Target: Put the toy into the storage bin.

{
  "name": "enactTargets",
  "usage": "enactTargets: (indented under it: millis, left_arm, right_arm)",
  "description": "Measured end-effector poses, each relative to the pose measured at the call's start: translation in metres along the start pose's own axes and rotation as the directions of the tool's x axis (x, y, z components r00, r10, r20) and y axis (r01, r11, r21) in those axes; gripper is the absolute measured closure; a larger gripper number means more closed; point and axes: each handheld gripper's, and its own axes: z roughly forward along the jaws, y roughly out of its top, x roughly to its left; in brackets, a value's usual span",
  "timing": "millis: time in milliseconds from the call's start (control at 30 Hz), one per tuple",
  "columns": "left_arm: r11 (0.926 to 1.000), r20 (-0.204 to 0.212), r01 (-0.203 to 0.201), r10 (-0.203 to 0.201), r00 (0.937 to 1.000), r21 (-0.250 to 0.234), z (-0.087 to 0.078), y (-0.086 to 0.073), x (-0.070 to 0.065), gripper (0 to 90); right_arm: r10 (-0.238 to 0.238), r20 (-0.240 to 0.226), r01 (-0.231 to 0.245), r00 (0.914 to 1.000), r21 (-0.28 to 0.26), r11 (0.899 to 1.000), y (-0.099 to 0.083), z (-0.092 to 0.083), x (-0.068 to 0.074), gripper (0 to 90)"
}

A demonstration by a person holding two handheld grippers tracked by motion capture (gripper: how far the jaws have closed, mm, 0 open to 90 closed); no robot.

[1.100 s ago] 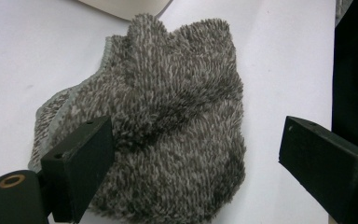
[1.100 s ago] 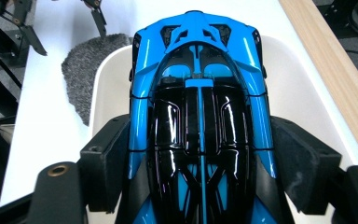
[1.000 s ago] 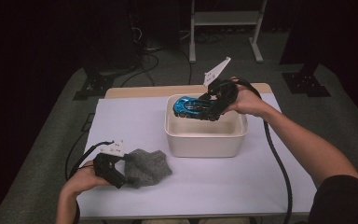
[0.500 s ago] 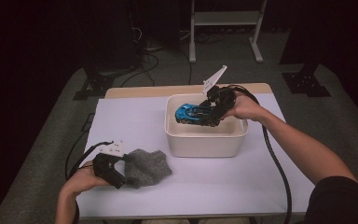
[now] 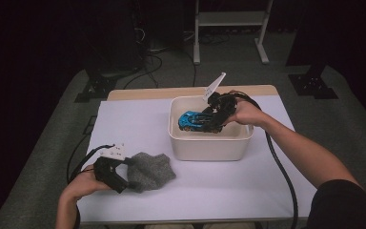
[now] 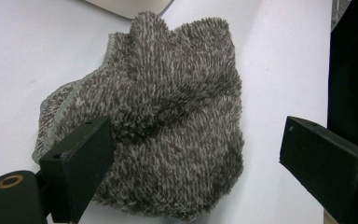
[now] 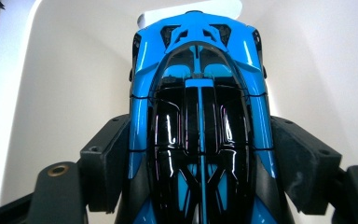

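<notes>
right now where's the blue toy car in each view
High view: the blue toy car sits right of centre, held by the right gripper inside the white tub.
Left gripper view: not in it; a grey cloth lies ahead of the jaws.
Right gripper view: centre, clamped between the jaws.
Shared landmark: the white tub, its corner at top of the left gripper view.

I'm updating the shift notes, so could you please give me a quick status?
Right gripper shut on blue toy car, inside white tub. Left gripper open, over grey cloth. Nothing in the way.

White sheet (image 5: 209,183) covers the table — a metal stand (image 5: 231,19) behind it.
</notes>
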Motion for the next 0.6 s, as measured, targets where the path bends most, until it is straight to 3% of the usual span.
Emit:
enactTargets:
  millis: [600]
  left_arm:
    - [0.9999, -0.004, -0.008, 0.008, 1.0000, -0.009, -0.003, 0.001, -0.001, 9.1]
  right_arm:
    - [-0.004, -0.012, 0.004, 0.9999, 0.066, 0.998, 0.001, 0.023, -0.003, 25.3]
